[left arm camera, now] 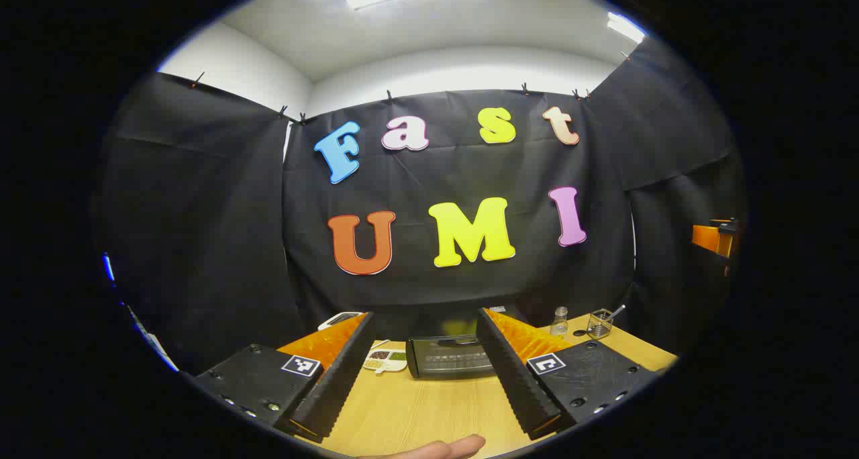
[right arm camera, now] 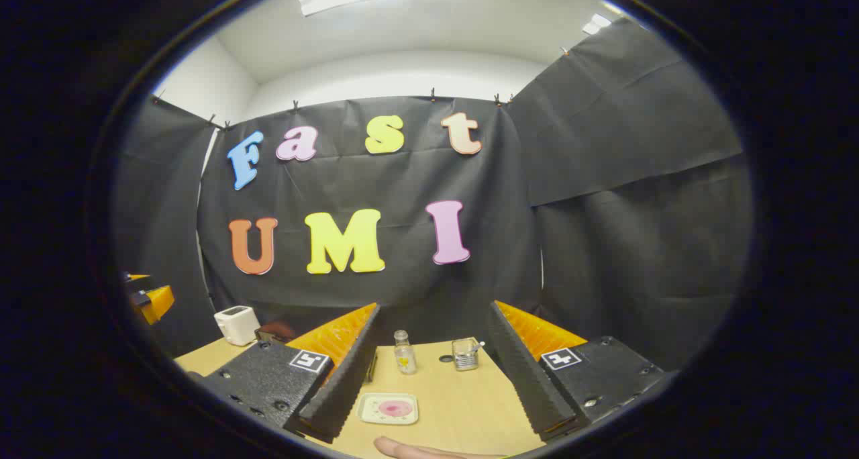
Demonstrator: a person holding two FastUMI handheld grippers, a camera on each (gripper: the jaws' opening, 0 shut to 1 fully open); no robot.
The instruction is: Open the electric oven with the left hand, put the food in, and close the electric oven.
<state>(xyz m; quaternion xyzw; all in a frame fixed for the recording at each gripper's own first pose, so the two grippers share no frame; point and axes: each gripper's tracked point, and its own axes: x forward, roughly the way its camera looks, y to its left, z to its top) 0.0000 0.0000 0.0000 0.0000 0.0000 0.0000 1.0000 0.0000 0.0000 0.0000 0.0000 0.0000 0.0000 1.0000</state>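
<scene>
In the left gripper view, the left gripper (left arm camera: 429, 378) hangs above the desk (left arm camera: 416, 412) with its jaws spread wide and holding nothing. The electric oven (left arm camera: 446, 357) sits at twelve o'clock between the fingers, door shut and handle (left arm camera: 460, 341) along its top edge, likely lined up so this gripper can reach for it. A small dish (left arm camera: 384, 360) lies just beside the oven at nine o'clock; a glass bottle (left arm camera: 559, 321) and a mesh holder (left arm camera: 599, 323) stand at two o'clock.

In the right gripper view, the right gripper (right arm camera: 436, 385) is likewise wide open and empty. The plate of food (right arm camera: 388, 409) lies on the desk at six o'clock, near the left finger, seemingly ready for pickup.
</scene>
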